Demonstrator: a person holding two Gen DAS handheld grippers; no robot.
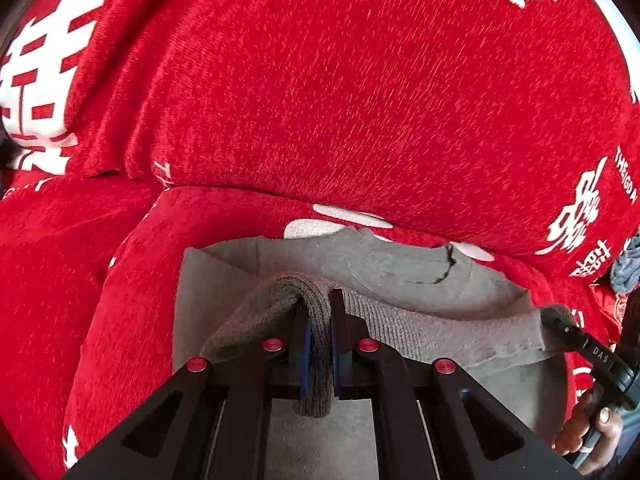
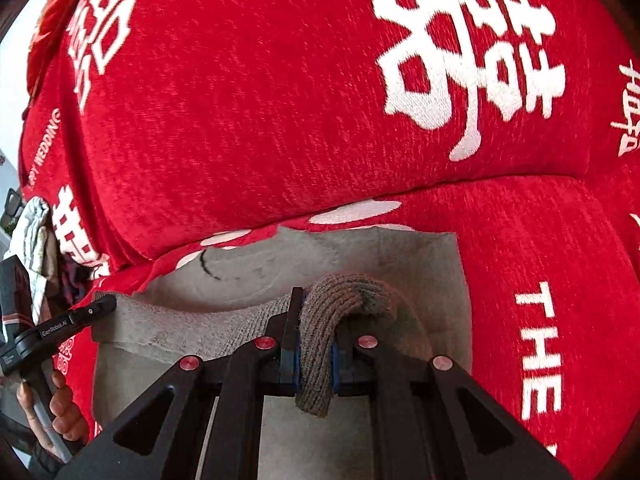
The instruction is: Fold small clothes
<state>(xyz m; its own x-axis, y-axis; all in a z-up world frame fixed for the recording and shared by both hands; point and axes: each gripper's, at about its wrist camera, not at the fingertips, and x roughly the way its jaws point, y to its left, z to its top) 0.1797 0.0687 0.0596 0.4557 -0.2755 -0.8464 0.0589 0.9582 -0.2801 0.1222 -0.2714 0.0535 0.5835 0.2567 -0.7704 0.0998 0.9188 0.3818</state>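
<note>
I see a grey garment (image 1: 400,276) with a darker grey-brown ribbed hem (image 2: 344,292) and a thin black curved mark. Under it the sofa cover (image 1: 340,100) is bright red with white characters and lettering. My grippers (image 1: 319,308) are black with red screws and blue pads.

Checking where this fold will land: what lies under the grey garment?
Under the grey garment lies the red sofa cover with white characters; white marks peek out at its far edge. Whatever sits beneath its middle is covered. Both grippers pinch its ribbed hem.
</note>
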